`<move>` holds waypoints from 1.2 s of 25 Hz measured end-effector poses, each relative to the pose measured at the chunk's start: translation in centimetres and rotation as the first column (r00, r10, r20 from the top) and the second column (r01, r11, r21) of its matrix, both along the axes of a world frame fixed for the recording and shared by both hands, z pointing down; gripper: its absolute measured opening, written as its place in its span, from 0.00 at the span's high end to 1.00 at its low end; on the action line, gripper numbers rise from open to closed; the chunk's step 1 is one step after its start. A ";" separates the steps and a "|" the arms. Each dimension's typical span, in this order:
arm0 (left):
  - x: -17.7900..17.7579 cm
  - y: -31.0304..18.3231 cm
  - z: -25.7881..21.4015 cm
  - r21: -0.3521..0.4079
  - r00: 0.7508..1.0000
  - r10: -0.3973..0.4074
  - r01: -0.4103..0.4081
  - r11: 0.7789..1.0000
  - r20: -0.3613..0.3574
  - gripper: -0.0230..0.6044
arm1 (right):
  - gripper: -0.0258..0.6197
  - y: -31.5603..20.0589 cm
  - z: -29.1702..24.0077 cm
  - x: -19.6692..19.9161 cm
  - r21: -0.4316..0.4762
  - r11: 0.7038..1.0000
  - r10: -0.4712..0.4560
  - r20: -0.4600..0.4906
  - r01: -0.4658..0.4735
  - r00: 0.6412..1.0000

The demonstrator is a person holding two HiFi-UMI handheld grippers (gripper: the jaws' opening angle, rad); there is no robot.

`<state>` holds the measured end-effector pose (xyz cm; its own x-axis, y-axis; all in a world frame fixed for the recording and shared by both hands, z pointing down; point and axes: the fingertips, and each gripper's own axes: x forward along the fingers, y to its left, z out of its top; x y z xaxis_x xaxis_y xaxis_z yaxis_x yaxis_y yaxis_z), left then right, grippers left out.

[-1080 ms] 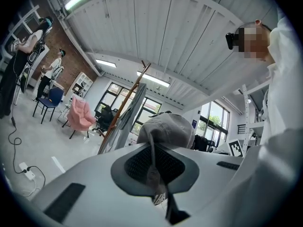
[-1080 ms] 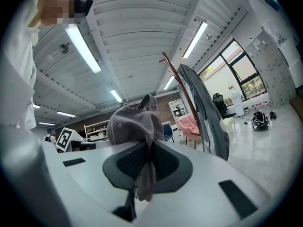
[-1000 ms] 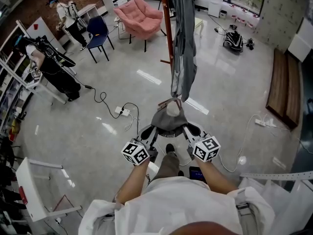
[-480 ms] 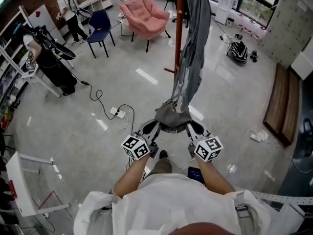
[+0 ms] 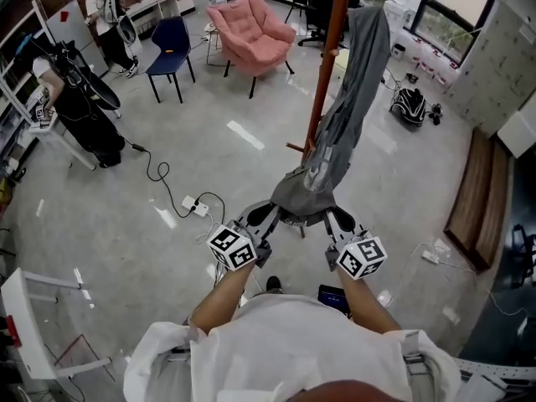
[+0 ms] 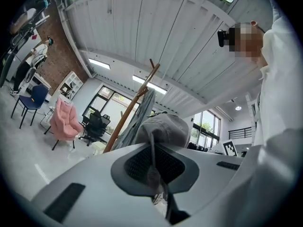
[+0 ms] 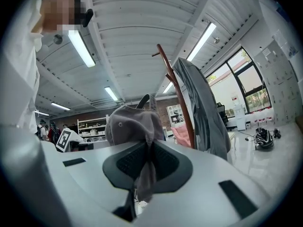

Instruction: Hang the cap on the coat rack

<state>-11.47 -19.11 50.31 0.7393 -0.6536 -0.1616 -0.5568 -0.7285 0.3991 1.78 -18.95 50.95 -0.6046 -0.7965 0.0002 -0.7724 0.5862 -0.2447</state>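
Observation:
A grey cap (image 5: 299,196) hangs between my two grippers, stretched in front of my chest. My left gripper (image 5: 266,218) is shut on the cap's left edge (image 6: 162,129), and my right gripper (image 5: 334,220) is shut on its right edge (image 7: 136,124). The wooden coat rack (image 5: 327,59) rises just beyond the cap, with a grey jacket (image 5: 347,111) draped down its right side. In the right gripper view the coat rack (image 7: 176,94) and jacket (image 7: 201,108) stand close to the right of the cap. The pole (image 6: 130,109) shows left of the cap in the left gripper view.
A pink armchair (image 5: 249,28) and a blue chair (image 5: 170,54) stand behind the rack. A power strip with a black cable (image 5: 191,204) lies on the floor at the left. A wooden bench (image 5: 473,195) lines the right wall. A person (image 5: 71,99) stands far left.
I have stepped closer to the rack. The pole and jacket now loom larger and directly above the cap, which stays held in both grippers.

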 end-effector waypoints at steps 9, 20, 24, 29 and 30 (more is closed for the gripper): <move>-1.7 -6.7 -2.9 0.027 0.999 0.019 -0.018 0.999 -0.030 0.93 | 0.90 -7.1 -2.8 -0.8 0.063 0.998 -0.025 -0.056 0.028 0.998; 0.3 -10.2 -10.1 0.167 1.000 -0.027 0.026 0.986 0.000 0.93 | 0.90 -10.9 -10.0 1.1 0.205 0.974 -0.088 -0.035 0.093 0.996; 1.2 -10.7 -12.8 0.219 1.000 -0.029 0.027 0.975 0.002 0.93 | 0.90 -11.6 -13.1 2.0 0.265 0.958 -0.108 -0.027 0.112 0.994; 2.2 -11.8 -14.6 0.265 0.998 -0.045 0.035 0.964 0.032 0.93 | 0.90 -12.5 -14.8 3.1 0.314 0.941 -0.128 -0.019 0.127 0.992; 2.2 -12.0 -15.1 0.269 0.998 -0.054 0.042 0.962 0.036 0.93 | 0.90 -12.7 -15.1 3.2 0.321 0.938 -0.130 -0.017 0.129 0.991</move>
